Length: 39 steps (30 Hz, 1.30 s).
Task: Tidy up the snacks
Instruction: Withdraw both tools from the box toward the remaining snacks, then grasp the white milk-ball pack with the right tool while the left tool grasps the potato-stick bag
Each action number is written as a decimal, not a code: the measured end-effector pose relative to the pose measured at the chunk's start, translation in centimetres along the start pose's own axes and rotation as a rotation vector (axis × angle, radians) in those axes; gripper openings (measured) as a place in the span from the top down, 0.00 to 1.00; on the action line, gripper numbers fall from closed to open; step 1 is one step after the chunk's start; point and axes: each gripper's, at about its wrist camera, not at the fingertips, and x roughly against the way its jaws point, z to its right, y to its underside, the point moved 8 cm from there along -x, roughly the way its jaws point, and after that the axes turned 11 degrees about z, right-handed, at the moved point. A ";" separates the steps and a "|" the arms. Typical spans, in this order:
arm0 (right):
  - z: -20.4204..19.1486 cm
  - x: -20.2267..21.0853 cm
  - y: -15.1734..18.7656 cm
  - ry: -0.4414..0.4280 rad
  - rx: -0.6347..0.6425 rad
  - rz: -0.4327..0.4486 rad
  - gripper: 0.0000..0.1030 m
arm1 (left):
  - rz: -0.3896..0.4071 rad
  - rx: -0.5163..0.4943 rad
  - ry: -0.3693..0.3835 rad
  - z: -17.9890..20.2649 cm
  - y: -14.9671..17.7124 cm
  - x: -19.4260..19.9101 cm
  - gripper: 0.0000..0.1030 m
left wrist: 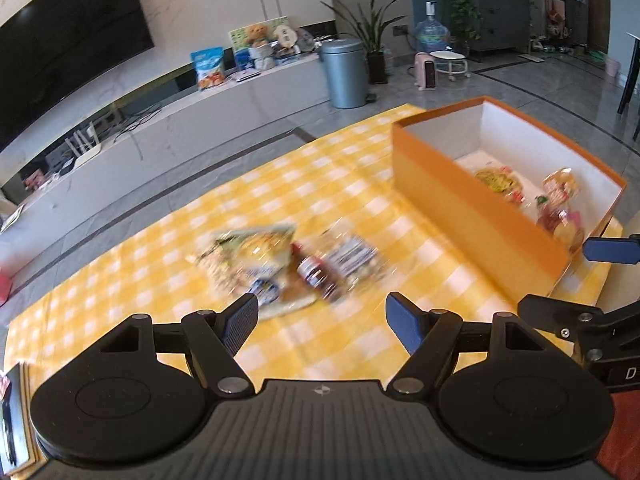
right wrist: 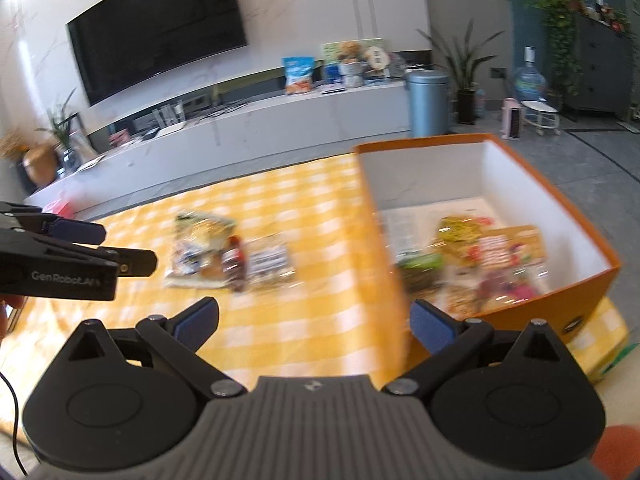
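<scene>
A: What do you see on the left side?

B: The left gripper hovers above the yellow checked tablecloth. Its jaws stand wide apart and hold nothing. Just ahead of it lie three snacks in a row, touching each other: a green and yellow snack bag, then a small dark bottle, then a clear packet with a white label. All are blurred, so I cannot read the labels.

A: And further to the right?

B: There stands the orange box, open at the top, white inside. Some snack packets already lie on its floor, maybe three or four; the blur makes the count unsure.

A: Where is the other gripper?

B: The right gripper is near the front left corner of the orange box. Its jaws are also wide and empty. In its view the snack bag, the dark bottle and the clear packet rest on the tablecloth, left of the box and apart from it. The packets in the box overlap each other.
</scene>
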 end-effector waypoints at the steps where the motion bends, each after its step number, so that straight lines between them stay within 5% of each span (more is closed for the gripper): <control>1: -0.9 -0.1 0.4 -0.014 0.005 -0.002 0.04 | 0.000 0.008 -0.006 -0.6 0.6 0.3 0.17; 9: -6.6 -2.6 2.9 -0.083 0.073 -0.019 0.10 | 0.003 0.121 -0.069 -6.6 4.5 1.4 0.17; 16: -8.9 -7.2 3.8 -0.099 0.097 -0.067 0.24 | 0.010 0.273 -0.035 -9.9 5.4 0.3 0.22; 30: -7.4 -17.5 1.9 -0.055 0.169 -0.129 0.32 | 0.015 0.346 0.038 -9.9 3.6 -7.2 0.16; 39: -5.8 -21.9 1.1 -0.026 0.207 -0.153 0.32 | -0.067 0.406 0.047 -9.8 3.6 -12.5 0.14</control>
